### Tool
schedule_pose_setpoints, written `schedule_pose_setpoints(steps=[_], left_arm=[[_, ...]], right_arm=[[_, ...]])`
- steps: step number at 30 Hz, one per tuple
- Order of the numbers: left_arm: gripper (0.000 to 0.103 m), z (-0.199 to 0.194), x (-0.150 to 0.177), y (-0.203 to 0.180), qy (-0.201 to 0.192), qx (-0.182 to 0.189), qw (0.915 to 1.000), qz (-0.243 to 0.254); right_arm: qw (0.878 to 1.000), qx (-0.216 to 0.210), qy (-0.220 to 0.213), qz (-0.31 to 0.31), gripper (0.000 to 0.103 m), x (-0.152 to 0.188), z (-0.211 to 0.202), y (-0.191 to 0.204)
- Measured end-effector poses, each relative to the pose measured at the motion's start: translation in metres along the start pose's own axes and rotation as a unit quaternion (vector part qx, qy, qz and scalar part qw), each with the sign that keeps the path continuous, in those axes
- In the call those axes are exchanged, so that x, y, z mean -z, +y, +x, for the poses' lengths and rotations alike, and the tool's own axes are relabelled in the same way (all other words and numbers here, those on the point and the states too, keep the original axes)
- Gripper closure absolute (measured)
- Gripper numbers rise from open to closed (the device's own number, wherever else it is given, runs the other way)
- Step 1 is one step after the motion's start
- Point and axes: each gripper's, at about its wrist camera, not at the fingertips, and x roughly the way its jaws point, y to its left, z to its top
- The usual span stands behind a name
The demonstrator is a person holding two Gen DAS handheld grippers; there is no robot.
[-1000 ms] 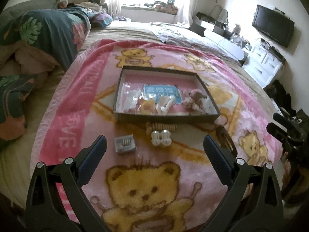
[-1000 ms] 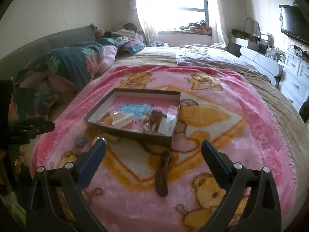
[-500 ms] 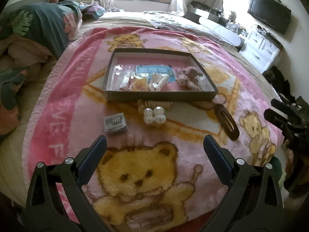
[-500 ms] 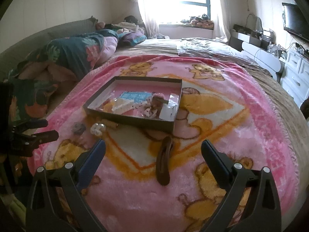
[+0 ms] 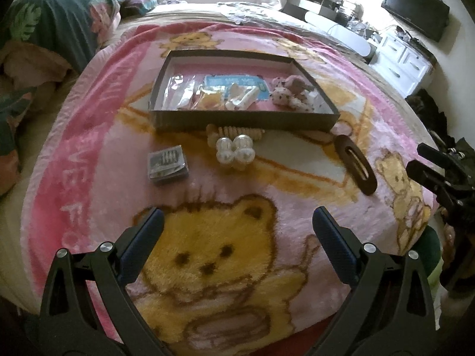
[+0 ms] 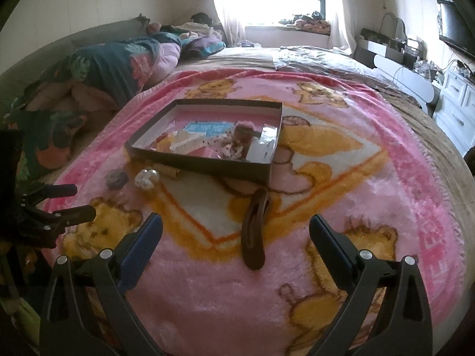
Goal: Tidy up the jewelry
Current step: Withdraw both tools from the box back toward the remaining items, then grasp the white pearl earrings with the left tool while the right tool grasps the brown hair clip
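Several trinkets, perhaps hair clips, lie inside the shallow box [image 5: 243, 118].

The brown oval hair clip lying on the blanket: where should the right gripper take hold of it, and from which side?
Probably across the brown hair clip's narrow width near its middle, coming from above. It lies flat and long on the blanket, pointing roughly away from the open right gripper, so the jaws would straddle its long sides; the plush pile may hinder getting under it.

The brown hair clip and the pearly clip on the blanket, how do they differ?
The brown hair clip is long, flat and dark with a slot; the pearly clip is short, pale and made of round, shiny lobes. The brown one lies off right of the box; the pearly one lies near its front wall. Both rest outside it.
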Motion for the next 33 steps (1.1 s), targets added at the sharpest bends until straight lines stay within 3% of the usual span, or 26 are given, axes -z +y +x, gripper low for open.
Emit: schedule_pose_setpoints(steps=[8, 19, 26, 31, 33], left_arm=[[0.011, 0.019, -0.002, 0.0, 0.006, 0.011, 0.9999, -0.007], [0.032, 0.054, -0.015, -0.011, 0.02, 0.029, 0.9994, 0.004], [0.033, 0.07, -0.026, -0.009, 0.025, 0.025, 0.9994, -0.004], [0.033, 0.078, -0.035, -0.003, 0.028, 0.021, 0.9993, -0.015], [0.037, 0.081, -0.038, -0.002, 0.028, 0.02, 0.9993, -0.016]], right_arm=[[1.0, 0.004, 0.022, -0.002, 0.005, 0.011, 0.02, 0.0], [0.998, -0.001, 0.054, 0.018, 0.005, 0.02, 0.048, -0.009], [0.996, -0.01, 0.07, 0.052, 0.006, 0.016, 0.071, -0.024], [0.992, -0.031, 0.094, 0.076, 0.028, 0.014, 0.091, -0.032], [0.99, -0.045, 0.104, 0.083, 0.046, 0.015, 0.096, -0.032]])
